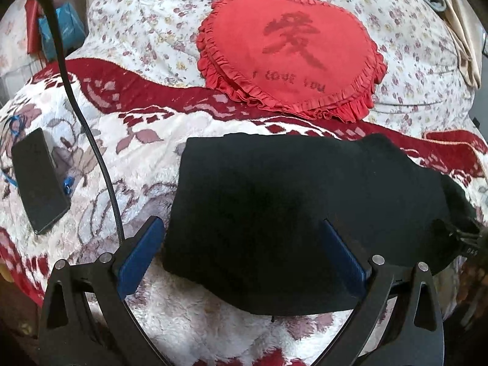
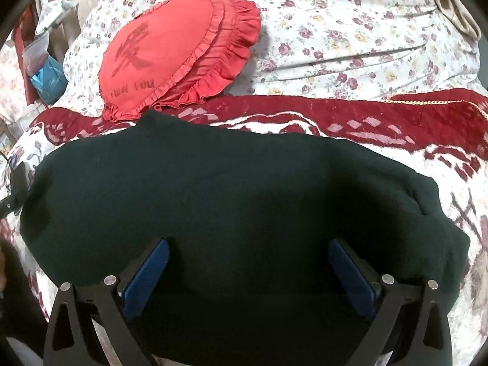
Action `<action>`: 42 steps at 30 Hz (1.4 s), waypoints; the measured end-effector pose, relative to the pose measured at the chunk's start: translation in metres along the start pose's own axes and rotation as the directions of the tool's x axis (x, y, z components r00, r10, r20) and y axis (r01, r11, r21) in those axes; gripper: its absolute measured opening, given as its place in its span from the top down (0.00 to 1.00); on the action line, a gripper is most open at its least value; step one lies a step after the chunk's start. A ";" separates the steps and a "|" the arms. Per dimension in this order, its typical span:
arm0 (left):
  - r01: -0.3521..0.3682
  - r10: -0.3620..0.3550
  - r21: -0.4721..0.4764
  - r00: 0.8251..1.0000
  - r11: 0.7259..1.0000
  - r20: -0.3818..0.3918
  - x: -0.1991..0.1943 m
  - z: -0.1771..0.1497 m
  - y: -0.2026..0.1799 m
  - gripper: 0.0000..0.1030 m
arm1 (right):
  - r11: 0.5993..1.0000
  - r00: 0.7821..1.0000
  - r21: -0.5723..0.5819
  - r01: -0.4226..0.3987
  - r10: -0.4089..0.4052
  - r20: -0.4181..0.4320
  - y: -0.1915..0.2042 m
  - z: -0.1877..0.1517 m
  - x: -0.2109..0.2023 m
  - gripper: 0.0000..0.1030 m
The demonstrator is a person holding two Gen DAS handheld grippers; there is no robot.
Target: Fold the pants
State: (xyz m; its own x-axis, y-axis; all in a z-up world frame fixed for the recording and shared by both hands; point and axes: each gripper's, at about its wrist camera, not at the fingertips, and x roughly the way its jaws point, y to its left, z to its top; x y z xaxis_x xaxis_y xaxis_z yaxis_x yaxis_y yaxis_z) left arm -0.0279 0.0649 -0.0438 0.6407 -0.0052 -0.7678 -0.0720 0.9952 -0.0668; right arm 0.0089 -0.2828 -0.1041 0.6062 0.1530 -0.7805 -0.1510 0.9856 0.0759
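Pants (image 2: 231,201) lie folded in compact black bundle on blanket (image 1: 146,164), cushion (image 1: 289,55) at 12. We hover L gripper (image 1: 244,244) and R gripper (image 2: 248,271), jaws apart, nothing held, prob. checking fold. Phone (image 1: 38,180) at 9, clear.

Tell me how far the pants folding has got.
Done: the black pants lie as a compact folded bundle on the fleece blanket. In hand: nothing; the left claw and right claw are open over it. Left: perhaps a final fold or smoothing.
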 end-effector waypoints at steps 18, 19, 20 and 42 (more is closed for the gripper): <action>0.161 -0.165 0.174 0.986 0.971 0.009 -0.012 0.016 -0.080 0.01 | 0.965 0.994 0.238 -0.108 0.103 0.035 -0.073 -0.033 -0.075 0.00; 0.191 -0.194 0.188 0.981 0.963 -0.003 -0.009 0.019 -0.090 0.01 | 0.954 0.993 0.275 -0.120 0.113 0.042 -0.082 -0.038 -0.080 0.00; 0.227 -0.226 0.203 0.974 0.953 -0.024 -0.004 0.024 -0.102 0.01 | 0.947 0.992 0.296 -0.127 0.119 0.044 -0.088 -0.040 -0.082 0.00; 0.596 -0.431 0.517 0.802 0.614 -0.413 0.112 0.072 -0.372 0.01 | 0.922 0.976 0.330 -0.200 0.157 0.152 -0.112 -0.039 -0.050 0.32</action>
State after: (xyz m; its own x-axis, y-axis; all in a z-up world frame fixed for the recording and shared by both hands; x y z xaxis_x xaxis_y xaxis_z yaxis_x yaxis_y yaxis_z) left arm 0.1257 -0.2991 -0.0595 0.2293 -0.4739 -0.8502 0.7334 0.6584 -0.1693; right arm -0.0351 -0.4039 -0.0982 0.6867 0.3152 -0.6550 -0.0028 0.9022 0.4312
